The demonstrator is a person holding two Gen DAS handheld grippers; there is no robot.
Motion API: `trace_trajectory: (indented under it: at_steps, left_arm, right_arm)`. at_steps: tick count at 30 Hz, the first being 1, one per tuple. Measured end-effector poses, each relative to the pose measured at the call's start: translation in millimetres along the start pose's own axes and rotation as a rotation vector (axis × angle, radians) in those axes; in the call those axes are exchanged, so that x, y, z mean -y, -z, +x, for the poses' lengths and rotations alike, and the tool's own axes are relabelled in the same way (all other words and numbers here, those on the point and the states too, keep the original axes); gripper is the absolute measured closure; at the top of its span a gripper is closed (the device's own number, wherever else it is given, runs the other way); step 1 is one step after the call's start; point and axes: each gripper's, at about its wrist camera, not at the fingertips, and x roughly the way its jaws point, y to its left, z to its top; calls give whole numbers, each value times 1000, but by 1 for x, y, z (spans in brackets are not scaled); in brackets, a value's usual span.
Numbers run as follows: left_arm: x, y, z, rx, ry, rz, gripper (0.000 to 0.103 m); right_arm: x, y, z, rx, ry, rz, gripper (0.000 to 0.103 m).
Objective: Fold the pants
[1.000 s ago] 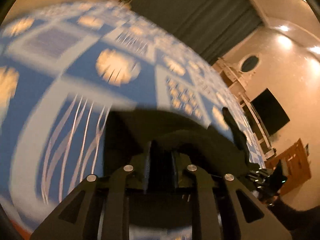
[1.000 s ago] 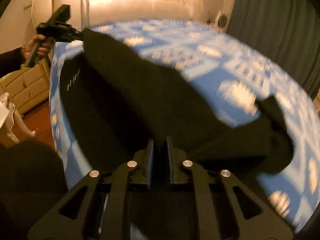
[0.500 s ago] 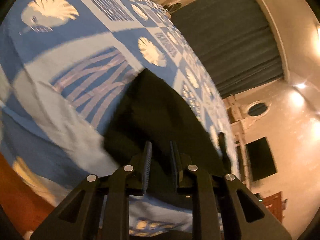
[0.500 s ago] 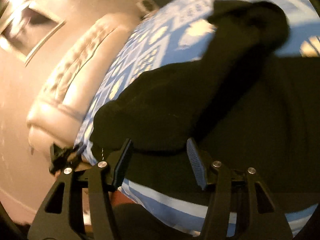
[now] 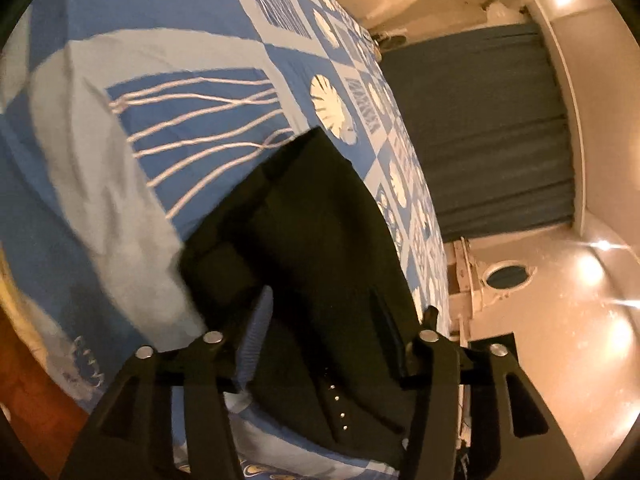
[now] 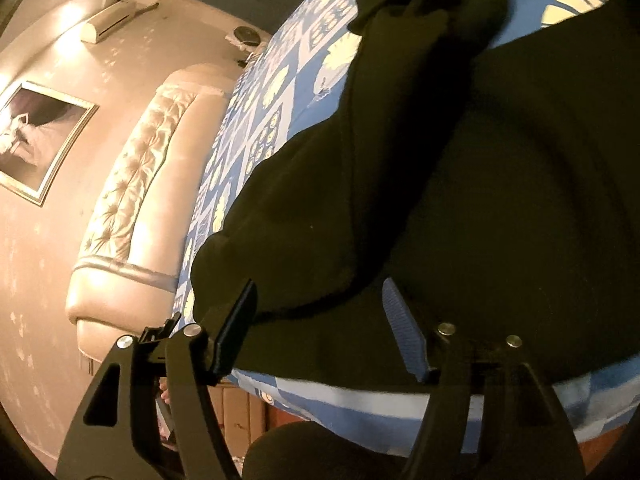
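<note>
The black pants [image 5: 320,260] lie folded over on the blue shell-print bedspread [image 5: 160,100], near its front edge. My left gripper [image 5: 322,304] hovers over one corner of them; its jaws are opening, the cloth lies below and between the fingers, and the pads do not press on it. In the right wrist view the pants [image 6: 440,200] fill most of the frame, with a bunched leg end [image 6: 440,0] at the far side. My right gripper [image 6: 318,292] stands over the folded edge, its jaws opening too, with no cloth pinched.
A tufted cream headboard [image 6: 132,200] ends the bed on the left, under a framed picture [image 6: 36,136]. A dark curtain [image 5: 480,132] hangs beyond the bed. The bed's front edge [image 6: 360,396] drops to a wooden floor.
Both grippers were shut on the pants and carried them down to the bed. Both have since rolled and opened, and the cloth now rests on the bedspread.
</note>
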Motion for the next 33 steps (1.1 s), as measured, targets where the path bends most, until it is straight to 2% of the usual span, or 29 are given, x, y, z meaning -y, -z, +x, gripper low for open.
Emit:
trace_trajectory:
  at_steps: [1, 8, 9, 11, 14, 17, 18, 19, 20, 22, 23, 26, 32, 33]
  left_arm:
    - [-1, 1, -3, 12, -12, 5, 45]
    - [1, -8, 16, 19, -38, -5, 47]
    - [3, -10, 19, 21, -38, 0, 51]
    - [5, -12, 25, 13, -78, 5, 80]
    - [-5, -14, 28, 17, -85, -54, 88]
    - [-8, -11, 23, 37, -75, -81, 90]
    - [-6, -10, 22, 42, -80, -73, 90]
    - [-3, -9, 21, 44, -90, -59, 90]
    - [-1, -9, 21, 43, -102, -45, 91]
    - [-1, -10, 21, 35, -110, -45, 91]
    - [-3, -12, 22, 32, -108, -57, 91]
    - [-5, -13, 16, 33, -92, -80, 92]
    - [9, -5, -21, 77, -70, 11, 92]
    - [6, -4, -24, 75, -69, 13, 92]
  right_arm:
    - [0, 1, 0, 1, 3, -1, 38]
    - [-4, -3, 13, 21, 41, 9, 31]
    - [-5, -3, 15, 26, 44, 13, 30]
    - [-5, -3, 16, 38, 50, 29, 30]
    - [-5, -5, 18, 50, 58, 46, 30]
    - [-8, -8, 23, 55, 90, 37, 30]
    - [-9, -7, 24, 57, 104, 30, 34]
    - [-9, -9, 26, 56, 118, 23, 45]
    - [-7, -9, 27, 56, 129, 20, 51]
    - [-1, -12, 30, 54, 130, 40, 82]
    - [3, -13, 30, 51, 118, 55, 86]
    - [8, -10, 20, 62, 51, 105, 90]
    - [-11, 8, -4, 62, 9, 52, 91]
    - [-8, 13, -6, 49, 8, 58, 95]
